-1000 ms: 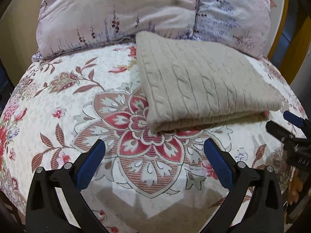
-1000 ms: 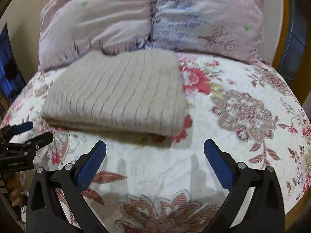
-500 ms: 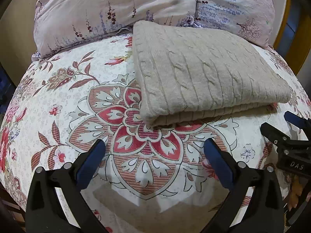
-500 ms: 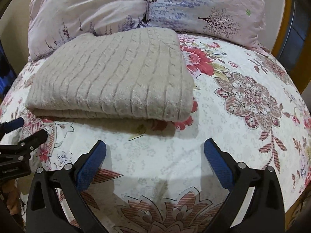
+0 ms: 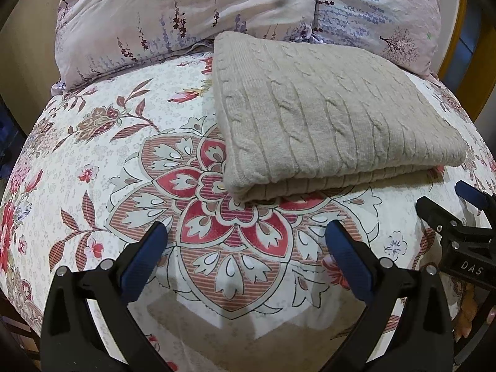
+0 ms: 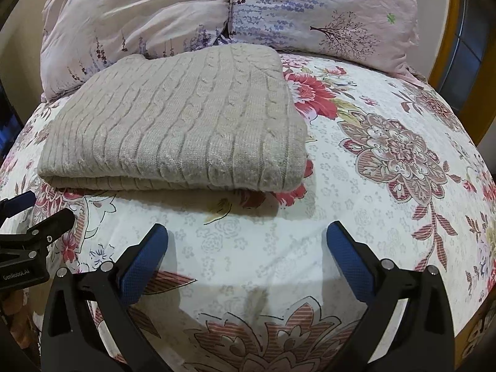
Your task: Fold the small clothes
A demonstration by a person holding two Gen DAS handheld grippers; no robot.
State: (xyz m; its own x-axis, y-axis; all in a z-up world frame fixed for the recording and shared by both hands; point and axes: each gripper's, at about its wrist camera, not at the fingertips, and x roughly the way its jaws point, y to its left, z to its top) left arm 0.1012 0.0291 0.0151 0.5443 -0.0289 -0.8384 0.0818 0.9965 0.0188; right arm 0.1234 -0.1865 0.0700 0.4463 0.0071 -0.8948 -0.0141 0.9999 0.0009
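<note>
On floral quilted bedspread, folded beige cable-knit sweater, rectangular, ribbed; both hand-held grippers spread wide, gripping nothing

A bed covered with a white bedspread printed in red and brown flowers carries everything here. A folded beige cable-knit sweater lies flat on the bedspread, its folded edge facing the cameras and its far edge touching the pillows. Two pale pink pillows with purple plant prints rest side by side at the far end of the bed.
</note>
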